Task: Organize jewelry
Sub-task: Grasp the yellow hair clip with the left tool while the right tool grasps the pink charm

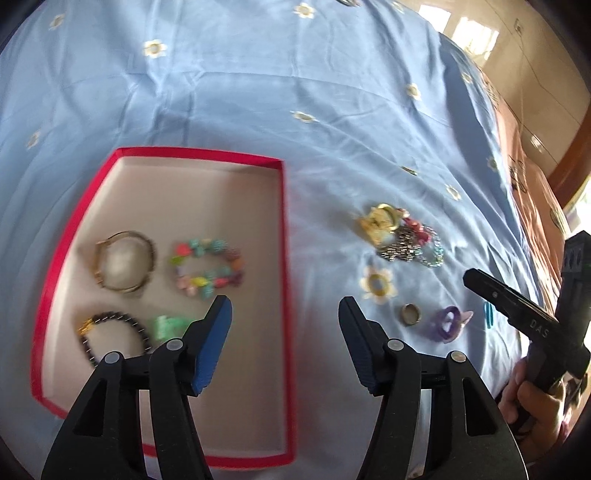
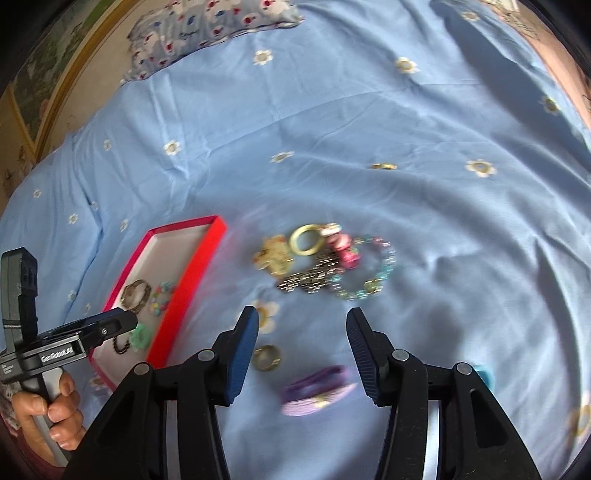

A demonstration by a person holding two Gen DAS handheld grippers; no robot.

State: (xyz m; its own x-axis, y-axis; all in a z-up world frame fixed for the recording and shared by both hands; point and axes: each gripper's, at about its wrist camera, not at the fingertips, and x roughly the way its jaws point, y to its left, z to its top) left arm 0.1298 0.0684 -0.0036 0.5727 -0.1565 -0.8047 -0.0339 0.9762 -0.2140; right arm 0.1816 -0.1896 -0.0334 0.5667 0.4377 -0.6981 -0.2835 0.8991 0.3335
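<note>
A red box (image 1: 286,236) (image 2: 199,258) with a pale floor lies on the blue bedsheet. In it are a gold bangle (image 1: 123,260), a multicoloured bead bracelet (image 1: 207,271), a dark bead bracelet (image 1: 110,338) and a green piece (image 1: 166,325). My left gripper (image 1: 284,317) is open and empty above the box's right wall. To the right lie a tangled jewelry pile (image 1: 402,236) (image 2: 325,262), a gold ring (image 1: 410,314) (image 2: 266,356), a purple piece (image 1: 445,321) (image 2: 317,387) and a blue piece (image 1: 488,313) (image 2: 484,373). My right gripper (image 2: 301,325) is open and empty above the ring and purple piece.
The blue sheet (image 2: 369,129) with printed flowers covers the bed. A patterned pillow (image 2: 207,29) lies at the far left. The bed's right edge and wooden floor (image 1: 535,92) show in the left wrist view.
</note>
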